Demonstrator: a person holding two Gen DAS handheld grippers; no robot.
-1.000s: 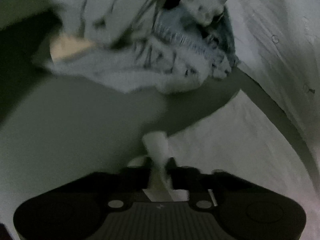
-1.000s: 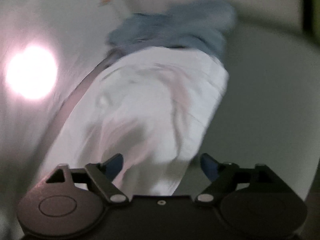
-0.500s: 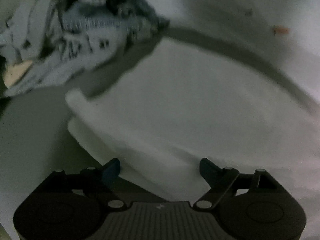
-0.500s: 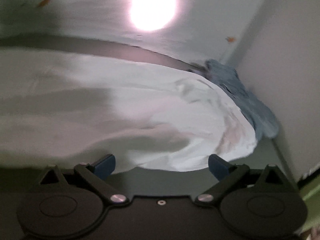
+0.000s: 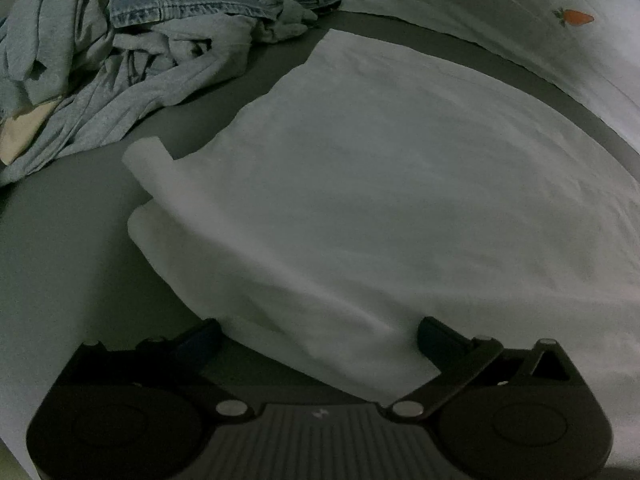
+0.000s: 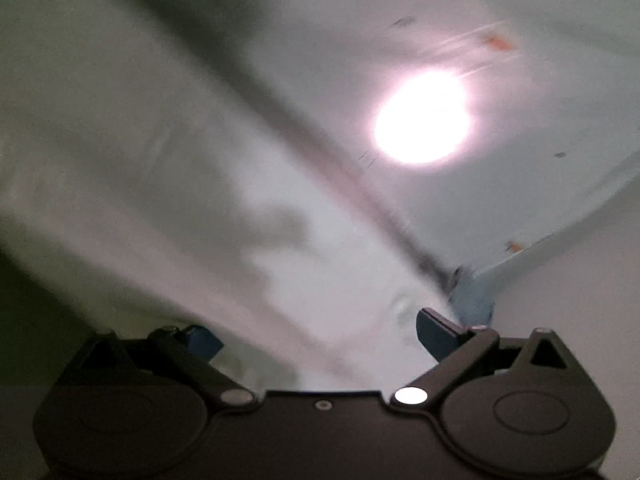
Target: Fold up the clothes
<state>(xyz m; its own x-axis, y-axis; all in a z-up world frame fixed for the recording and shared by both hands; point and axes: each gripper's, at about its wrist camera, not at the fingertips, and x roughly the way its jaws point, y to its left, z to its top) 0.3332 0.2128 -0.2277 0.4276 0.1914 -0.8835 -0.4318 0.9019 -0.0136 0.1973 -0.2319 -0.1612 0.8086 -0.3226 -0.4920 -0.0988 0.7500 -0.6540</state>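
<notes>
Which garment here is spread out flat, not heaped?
The white garment, spread flat before the open left gripper; the grey and denim clothes pile is crumpled.

Brightness: dim, grey-green in both views.
Glare: one round, blown-out spot (image 6: 422,118) on the pale sheet, right wrist view.
Blur: right view smeared with motion; left view sharp.
Shadow: a dark patch on the white cloth (image 6: 276,228).
Edges: fisheye bending, black corners.

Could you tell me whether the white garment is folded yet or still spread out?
Mostly spread flat: the white garment lies open, only its near-left edge doubled over.
</notes>
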